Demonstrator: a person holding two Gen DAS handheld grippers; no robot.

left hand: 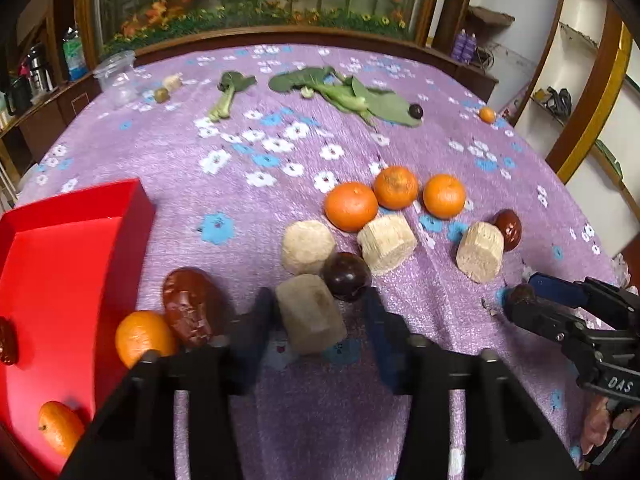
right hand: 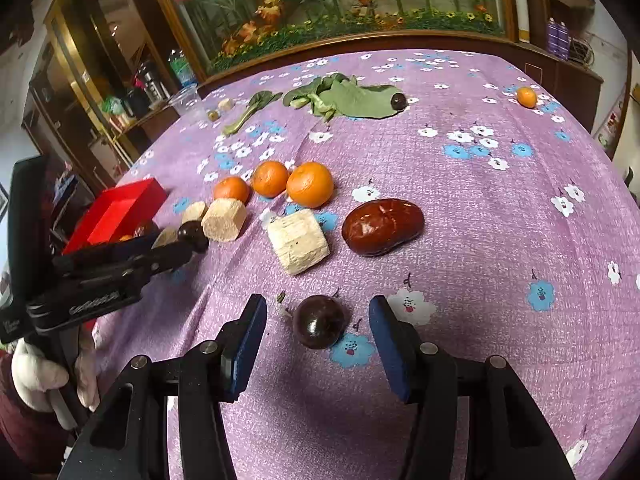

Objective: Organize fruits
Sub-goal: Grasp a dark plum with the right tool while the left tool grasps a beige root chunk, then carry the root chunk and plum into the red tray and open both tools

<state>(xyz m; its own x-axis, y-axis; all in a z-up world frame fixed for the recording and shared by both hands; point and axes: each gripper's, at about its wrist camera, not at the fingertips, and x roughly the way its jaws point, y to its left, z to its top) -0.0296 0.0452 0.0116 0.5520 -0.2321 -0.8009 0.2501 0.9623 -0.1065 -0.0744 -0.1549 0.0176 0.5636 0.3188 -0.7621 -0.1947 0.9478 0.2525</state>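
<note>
The left gripper (left hand: 316,320) is held low over the table (left hand: 520,184) with its jaws spread to either side of a pale cut chunk (left hand: 314,314); neither pad is seen touching it, so nothing is pinched yet; the straddle suggests that this chunk is the piece meant for lifting, probably toward the red tray (left hand: 60,248) at the table's left edge. The right gripper (right hand: 318,338) is likewise spread, its blue pads (right hand: 250,344) standing clear on both sides of a dark plum (right hand: 319,322) near the front edge; the plum is centred in the gap, which reads as a lineup before closing.

The tray already holds an orange (left hand: 60,426) and part of a date (left hand: 7,340) at its left wall, so sorting is judged to be under way but far from done. Just outside the tray's near corner lie another orange (left hand: 144,336) and a wrinkled date (left hand: 191,312), touching each other.

Toward the table's middle three oranges (left hand: 394,188) sit in a row; three more pale chunks (left hand: 386,244) lie just in front of them, fibrous and roughly cylindrical with flat cut ends; a second plum (left hand: 346,282) rests against the straddled chunk. A glossy red-brown date (right hand: 382,226) lies beside the rightmost chunk. Leafy greens (left hand: 352,96) are spread along the far edge with a third plum (left hand: 416,111) on a leaf, and a small orange (left hand: 487,114) sits alone toward the far right corner.

The plum between the right jaws is round, shiny and nearly black, so it is likely to roll if nudged off centre.
</note>
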